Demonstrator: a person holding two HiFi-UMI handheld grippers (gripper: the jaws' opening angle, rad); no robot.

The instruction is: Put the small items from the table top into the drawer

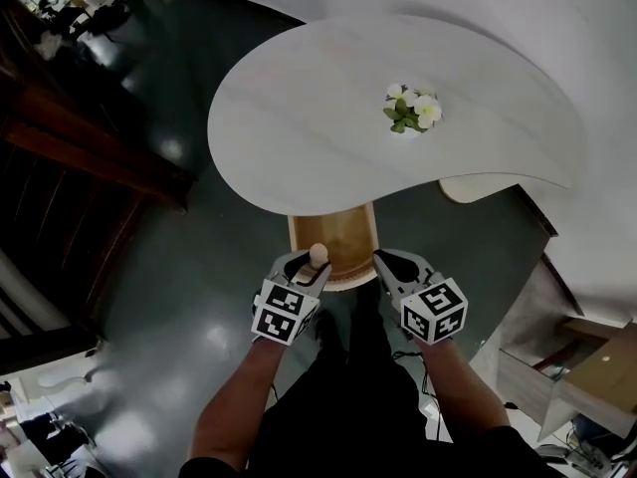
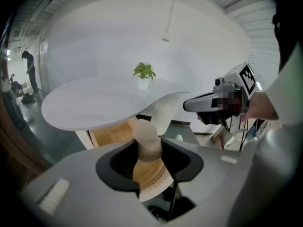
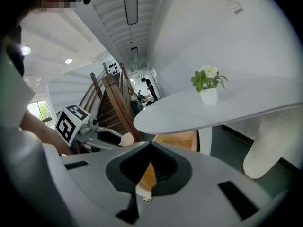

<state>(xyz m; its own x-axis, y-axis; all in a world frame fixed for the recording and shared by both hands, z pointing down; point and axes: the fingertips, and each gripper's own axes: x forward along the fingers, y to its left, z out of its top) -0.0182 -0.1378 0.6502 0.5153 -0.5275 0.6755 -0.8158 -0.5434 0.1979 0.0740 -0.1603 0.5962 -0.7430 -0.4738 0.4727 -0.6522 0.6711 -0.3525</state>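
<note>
Peg (image 1: 318, 255), pale and rounded, is clamped in the left gripper (image 1: 313, 265) at the front of the open wooden drawer (image 1: 348, 232). The right gripper (image 1: 381, 258) is closed and empty. A flowerpot (image 1: 411, 113) stands on the table (image 1: 299, 118).

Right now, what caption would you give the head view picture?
Left tool holds a wooden peg by the open drawer.

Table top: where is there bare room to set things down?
The table top is bare but for the potted plant toward its right end. Crowded: the near end of the open drawer, between the right gripper and the left gripper holding a beige peg.
</note>
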